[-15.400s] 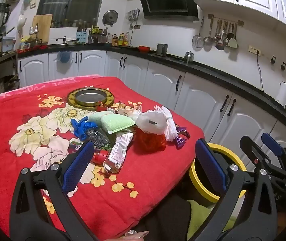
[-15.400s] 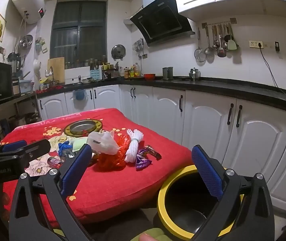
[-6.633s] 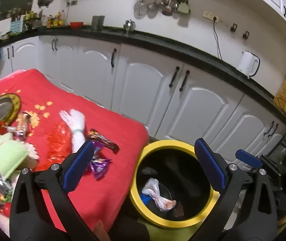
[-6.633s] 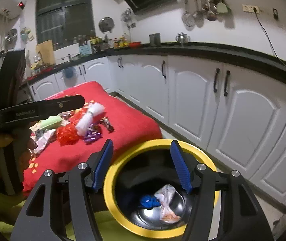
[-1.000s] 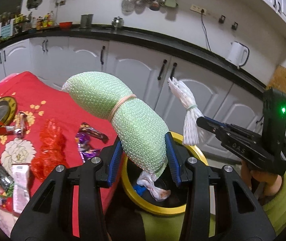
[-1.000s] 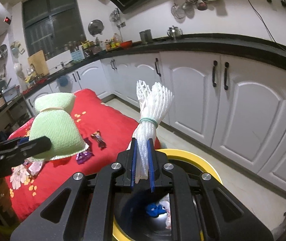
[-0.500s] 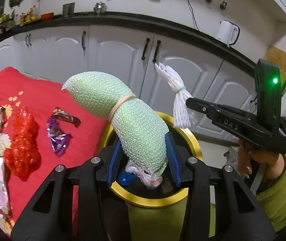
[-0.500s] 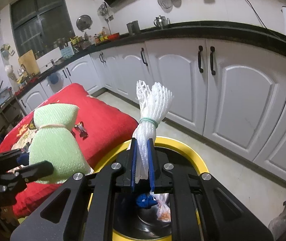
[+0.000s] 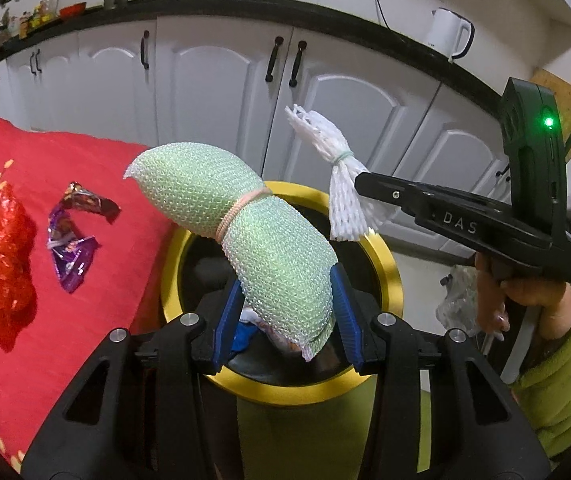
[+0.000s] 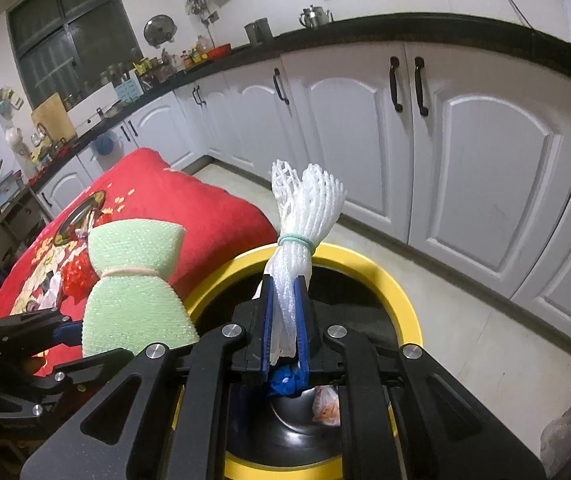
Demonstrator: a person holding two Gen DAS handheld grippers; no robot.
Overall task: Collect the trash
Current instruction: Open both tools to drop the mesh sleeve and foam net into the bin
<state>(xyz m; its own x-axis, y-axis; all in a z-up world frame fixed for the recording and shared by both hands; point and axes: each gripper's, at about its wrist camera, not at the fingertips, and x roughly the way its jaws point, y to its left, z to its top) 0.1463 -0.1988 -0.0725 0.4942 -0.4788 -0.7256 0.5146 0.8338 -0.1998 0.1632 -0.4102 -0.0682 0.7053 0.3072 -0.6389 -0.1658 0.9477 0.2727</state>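
1. Trash now over the bin [image 9: 381, 258], both hand-held grippers lowered since a second ago.
2. Left hand-held gripper [image 9: 285, 312] clamps green foam mesh [image 9: 245, 224]; right hand-held gripper [image 10: 285, 340] pinches white net bundle [image 10: 305, 208].
3. Release looks next; wrappers [image 9: 73, 240] remain near the surface edge.

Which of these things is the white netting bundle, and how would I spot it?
Find the yellow-rimmed bin beside the red table. Above its mouth the right gripper pinches the white netting bundle, tied with a green band; its neighbour, the green foam roll, is fatter.
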